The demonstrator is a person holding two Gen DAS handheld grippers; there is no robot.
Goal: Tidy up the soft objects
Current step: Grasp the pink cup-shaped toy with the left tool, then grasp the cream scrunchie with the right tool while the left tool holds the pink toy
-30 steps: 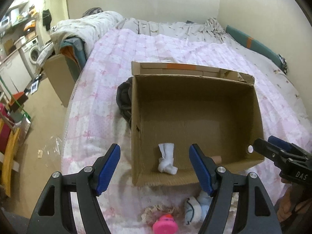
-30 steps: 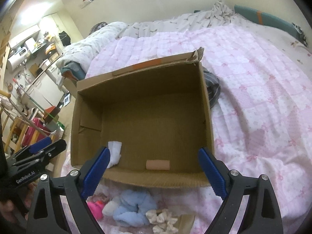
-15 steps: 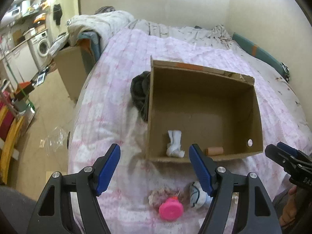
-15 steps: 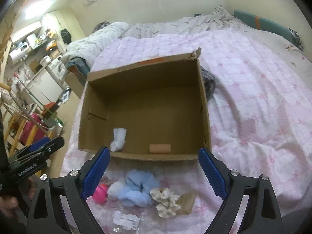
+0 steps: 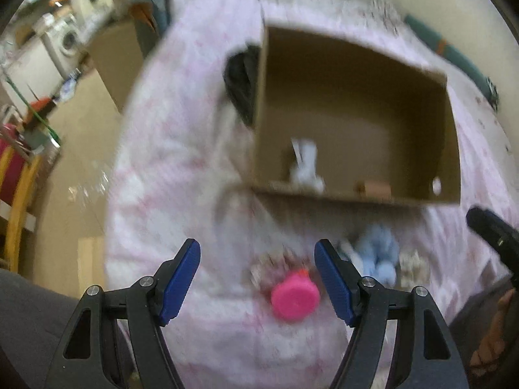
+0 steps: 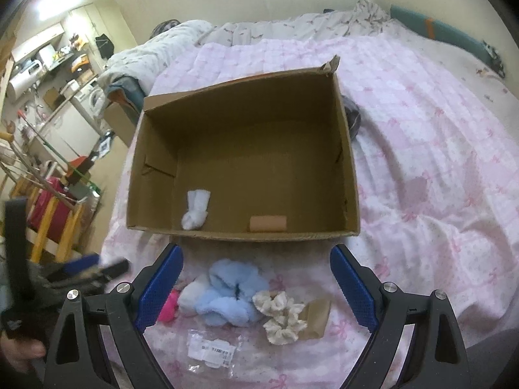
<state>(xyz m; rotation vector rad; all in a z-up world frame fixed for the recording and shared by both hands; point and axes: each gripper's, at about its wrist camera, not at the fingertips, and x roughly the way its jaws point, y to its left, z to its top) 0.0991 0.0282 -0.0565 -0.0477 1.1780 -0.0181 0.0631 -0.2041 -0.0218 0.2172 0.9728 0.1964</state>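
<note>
Left gripper (image 5: 258, 272): jaws apart, empty, above pink toy (image 5: 294, 296) on the pink bedspread (image 6: 438, 149). Left view blurred. Cardboard box (image 6: 241, 233) on bed: white sock (image 6: 195, 209) left, tan roll (image 6: 268, 223) near front wall. In front of box: blue plush (image 6: 228, 295), cream scrunchie (image 6: 280, 316). Right gripper (image 6: 256, 288): jaws apart, empty, over this pile.

1. A bed (image 6: 438, 149) with a pink patterned quilt fills most of the scene.
2. A white crumpled duvet (image 6: 152, 55) is heaped at its far left corner.
3. A teal cushion (image 6: 431, 29) with an orange band lies along the far right wall.
4. A washing machine (image 6: 94, 99) stands far left (small, among shelves of clutter).
5. A yellow and red wooden frame (image 6: 48, 214) stands on the floor, near left.
6. A clear labelled plastic packet (image 6: 212, 350) lies on the quilt's near edge.
</note>
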